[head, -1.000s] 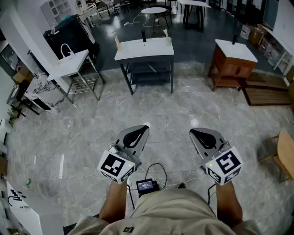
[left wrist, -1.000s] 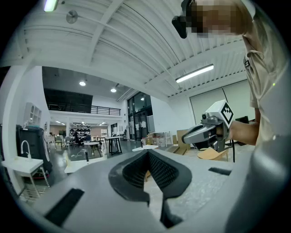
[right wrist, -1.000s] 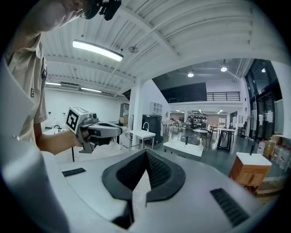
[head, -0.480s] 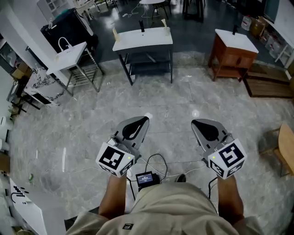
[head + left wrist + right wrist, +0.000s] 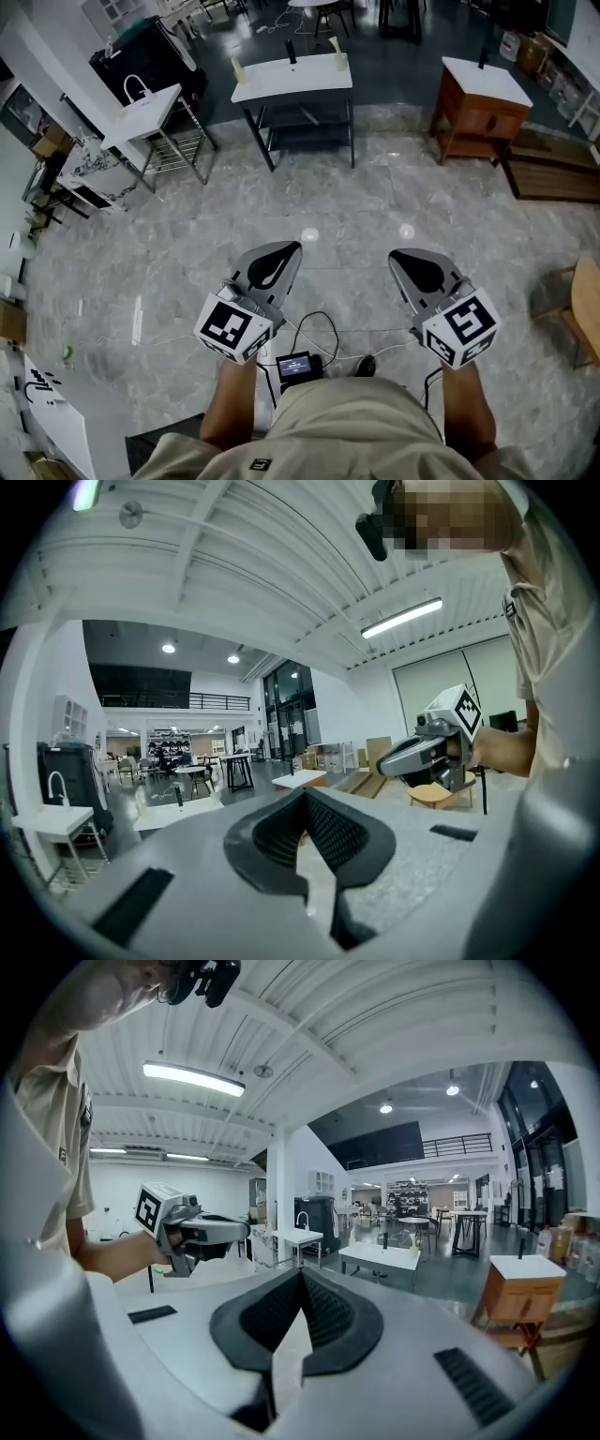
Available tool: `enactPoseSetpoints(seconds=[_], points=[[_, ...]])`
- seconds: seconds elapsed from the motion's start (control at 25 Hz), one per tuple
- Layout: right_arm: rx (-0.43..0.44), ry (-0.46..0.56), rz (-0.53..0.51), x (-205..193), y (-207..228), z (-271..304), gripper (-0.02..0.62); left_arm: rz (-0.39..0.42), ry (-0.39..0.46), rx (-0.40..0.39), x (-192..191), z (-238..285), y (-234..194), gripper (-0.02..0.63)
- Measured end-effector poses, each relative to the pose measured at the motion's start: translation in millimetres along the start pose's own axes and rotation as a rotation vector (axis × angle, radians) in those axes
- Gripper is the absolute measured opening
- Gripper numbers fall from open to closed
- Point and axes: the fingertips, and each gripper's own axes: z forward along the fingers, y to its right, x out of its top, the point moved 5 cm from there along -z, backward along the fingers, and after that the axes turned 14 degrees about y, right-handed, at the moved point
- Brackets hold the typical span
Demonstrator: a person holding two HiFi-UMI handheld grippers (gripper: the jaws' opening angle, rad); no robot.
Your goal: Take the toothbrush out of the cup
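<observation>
I see no cup or toothbrush that I can make out. A white table [image 5: 292, 80] far ahead carries a dark upright item [image 5: 292, 52] and two tan pieces, too small to tell apart. My left gripper [image 5: 289, 249] and right gripper [image 5: 397, 255] are held side by side at waist height over the marble floor, both shut with nothing between the jaws. The left gripper view shows its own closed jaws [image 5: 305, 794] and the right gripper [image 5: 384, 761] beside it. In the right gripper view its jaws [image 5: 300, 1274] meet, and the left gripper [image 5: 246, 1230] shows at the left.
A wooden cabinet [image 5: 478, 103] stands at the back right and a wooden pallet [image 5: 553, 173] lies beside it. A white sink stand [image 5: 141, 117] is at the back left. A wooden chair [image 5: 586, 309] sits at the right edge. Cables and a small device [image 5: 295, 366] hang at the person's waist.
The whole head view has shifted: the tables sit a little higher in the frame. Both grippers stay side by side and shut.
</observation>
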Motion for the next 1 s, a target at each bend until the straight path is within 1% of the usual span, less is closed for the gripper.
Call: enactPoseSetpoints(seconds=[0.2,0.32,0.48,0.64,0.76,0.88,1.0], points=[[-0.008,-0.012,0.018,-16.6,14.9,-19.2,0.004,0.01,-0.02,0.017,-7.5,4.0,14.7,0.005],[-0.014,-0.019,0.033,-25.1,14.9,-24.8,0.004,0.012,-0.035,0.015,-10.3,-0.1,19.9,0.005],[-0.001,-0.038,0.06,-32.8,12.1,-16.3,0.005,0.018,-0.04,0.048,-6.5,-6.9,8.9,0.005],[0.026,-0.065,0.069,-48.2,8.1,14.9,0.005,0.01,-0.044,0.081,-17.3,-17.6,-18.3,0.006],[0.034,-0.086,0.067,-59.2,7.3,45.8,0.005,0.009,-0.039,0.099,-29.3,-26.3,-47.6,0.005],[0.041,-0.105,0.046,-62.3,4.1,88.3,0.004,0.005,-0.02,0.126,-38.3,-38.3,-93.4,0.005],[0.033,-0.128,0.032,-62.4,0.6,151.0,0.003,-0.014,-0.006,0.153,-48.6,-54.6,-158.4,0.005]])
